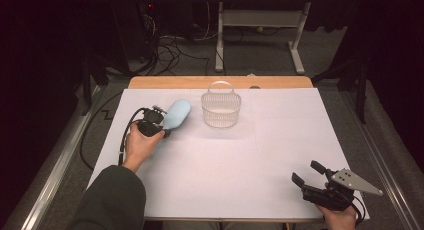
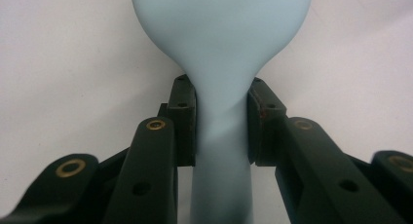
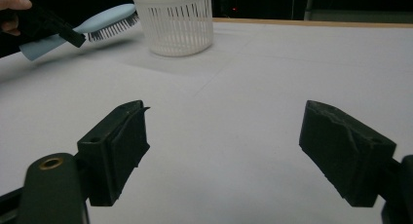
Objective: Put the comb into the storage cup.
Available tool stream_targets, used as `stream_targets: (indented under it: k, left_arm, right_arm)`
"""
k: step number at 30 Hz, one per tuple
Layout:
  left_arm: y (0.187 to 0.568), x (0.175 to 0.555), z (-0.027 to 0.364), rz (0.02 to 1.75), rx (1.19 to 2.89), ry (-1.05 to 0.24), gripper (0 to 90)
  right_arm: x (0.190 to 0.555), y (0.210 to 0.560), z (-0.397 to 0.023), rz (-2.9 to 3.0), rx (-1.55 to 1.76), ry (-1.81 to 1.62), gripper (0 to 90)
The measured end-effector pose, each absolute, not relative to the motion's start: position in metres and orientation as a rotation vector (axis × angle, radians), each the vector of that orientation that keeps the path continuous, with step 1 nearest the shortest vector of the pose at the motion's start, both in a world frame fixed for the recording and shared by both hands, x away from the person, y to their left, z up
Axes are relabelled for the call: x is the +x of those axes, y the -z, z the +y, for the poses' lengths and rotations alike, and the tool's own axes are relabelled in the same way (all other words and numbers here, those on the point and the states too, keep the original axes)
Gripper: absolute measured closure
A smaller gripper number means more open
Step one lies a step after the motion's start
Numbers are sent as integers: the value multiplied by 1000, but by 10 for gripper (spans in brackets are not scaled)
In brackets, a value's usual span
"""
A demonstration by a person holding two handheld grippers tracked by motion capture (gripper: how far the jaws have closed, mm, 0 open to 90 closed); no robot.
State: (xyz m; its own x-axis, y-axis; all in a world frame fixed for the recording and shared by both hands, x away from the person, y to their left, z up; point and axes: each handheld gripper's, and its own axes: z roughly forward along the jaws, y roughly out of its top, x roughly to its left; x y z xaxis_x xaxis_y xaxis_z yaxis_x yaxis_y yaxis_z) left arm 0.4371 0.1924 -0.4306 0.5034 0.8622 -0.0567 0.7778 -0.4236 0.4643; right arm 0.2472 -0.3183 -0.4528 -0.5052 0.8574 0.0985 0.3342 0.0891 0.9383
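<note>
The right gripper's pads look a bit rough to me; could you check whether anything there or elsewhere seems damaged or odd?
Yes: one pad of the open right gripper has a cracked, ragged surface. Otherwise the left gripper holds the blue brush by its handle and the white basket stands upright.

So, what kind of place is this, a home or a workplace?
Probably a lab or recording workspace, not a home: a table under white sheeting, loose cables on the grey floor, and a bare metal desk frame behind, in a dark room.

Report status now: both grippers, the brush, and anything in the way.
Left gripper shut on brush handle. Right gripper open, idle. Basket beside brush, apart.
</note>
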Motion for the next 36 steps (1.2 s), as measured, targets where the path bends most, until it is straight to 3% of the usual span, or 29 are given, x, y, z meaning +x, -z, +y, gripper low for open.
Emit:
stream_targets:
  k: [36]
  left_arm:
    - [412, 390, 203, 1173, 2193, -249, 692]
  right_arm:
    - [248, 453, -318, 1890, 1165, -1417, 184]
